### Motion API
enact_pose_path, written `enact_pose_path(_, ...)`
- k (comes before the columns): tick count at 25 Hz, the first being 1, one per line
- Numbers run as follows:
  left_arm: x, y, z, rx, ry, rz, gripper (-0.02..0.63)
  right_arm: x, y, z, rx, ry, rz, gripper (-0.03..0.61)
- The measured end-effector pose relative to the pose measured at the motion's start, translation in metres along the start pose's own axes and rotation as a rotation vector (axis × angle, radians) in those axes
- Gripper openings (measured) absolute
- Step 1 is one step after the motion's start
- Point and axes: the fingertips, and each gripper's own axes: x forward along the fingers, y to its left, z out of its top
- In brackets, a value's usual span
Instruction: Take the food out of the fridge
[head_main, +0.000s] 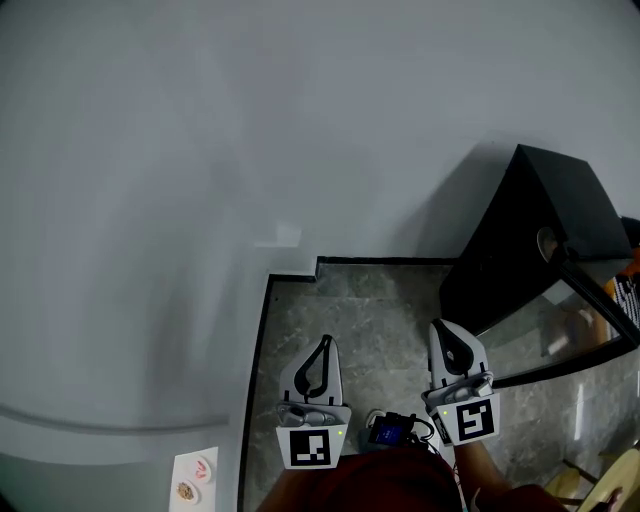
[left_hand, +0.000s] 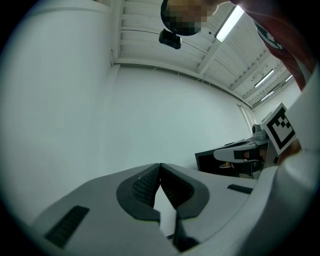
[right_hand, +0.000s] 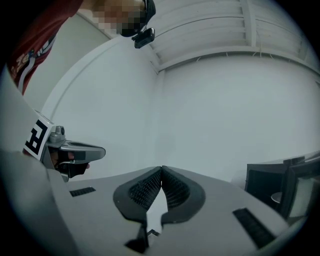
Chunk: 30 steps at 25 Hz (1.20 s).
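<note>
With my white left gripper (head_main: 324, 345) and white right gripper (head_main: 440, 330) both pressed together empty, short of the black boxy fridge (head_main: 540, 230), nothing is out yet

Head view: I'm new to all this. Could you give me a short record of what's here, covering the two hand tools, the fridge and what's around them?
left gripper: jaws together, holding nothing
right gripper: jaws together, holding nothing
fridge: small black box, to the right of the right gripper, untouched
fridge door: glass, appears swung open
food: not clear enough to tell
stone surface: grey, beneath both grippers
wall: plain white, straight ahead
</note>
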Motion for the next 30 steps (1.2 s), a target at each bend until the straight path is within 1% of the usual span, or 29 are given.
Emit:
enact_pose_path(5,0.058,0.01,-0.013,-0.004,0.027,0.008,0.015,0.047,-0.034,-0.009,0.004,0.002,0.001,0.021)
enact_pose_path(8,0.091,0.019,-0.019,-0.007,0.033,-0.01,0.015,0.073,-0.045,-0.018,-0.002,0.038,-0.004,0.021)
enact_pose_path(13,0.148,0.038,-0.032,-0.011,0.032,-0.072,0.015,0.124,-0.063,-0.032,-0.006,0.021,-0.075,0.021)
enact_pose_path(18,0.208,0.077,-0.038,-0.031,0.03,-0.14,0.015,0.192,-0.065,-0.035,-0.003,0.018,-0.142,0.021)
enact_pose_path(19,0.22,0.085,-0.038,-0.026,0.029,-0.157,0.015,0.206,-0.064,-0.034,-0.008,0.019,-0.148,0.021)
enact_pose_path(20,0.231,0.094,-0.039,0.001,0.033,-0.181,0.015,0.22,-0.063,-0.034,-0.016,0.023,-0.153,0.021)
enact_pose_path(21,0.243,0.103,-0.04,0.047,0.041,-0.211,0.015,0.234,-0.062,-0.036,-0.025,0.029,-0.158,0.021)
enact_pose_path(22,0.254,0.112,-0.041,0.07,0.046,-0.23,0.015,0.247,-0.061,-0.037,-0.029,0.031,-0.166,0.021)
enact_pose_path(23,0.264,0.122,-0.042,0.032,0.042,-0.225,0.015,0.26,-0.06,-0.037,-0.024,0.025,-0.178,0.021)
enact_pose_path(24,0.274,0.131,-0.043,-0.024,0.035,-0.213,0.015,0.272,-0.059,-0.036,-0.017,0.017,-0.193,0.021)
enact_pose_path(25,0.284,0.139,-0.044,-0.047,0.029,-0.216,0.015,0.283,-0.059,-0.037,-0.013,0.014,-0.206,0.021)
enact_pose_path(26,0.293,0.144,-0.045,-0.018,0.027,-0.242,0.015,0.291,-0.059,-0.039,-0.015,0.02,-0.217,0.021)
enact_pose_path(28,0.308,0.149,-0.05,0.147,0.043,-0.337,0.015,0.302,-0.059,-0.047,-0.039,0.06,-0.226,0.021)
enact_pose_path(29,0.316,0.152,-0.052,0.151,0.048,-0.355,0.015,0.307,-0.061,-0.051,-0.053,0.077,-0.234,0.021)
enact_pose_path(30,0.324,0.154,-0.053,0.07,0.045,-0.342,0.015,0.311,-0.063,-0.053,-0.063,0.079,-0.244,0.021)
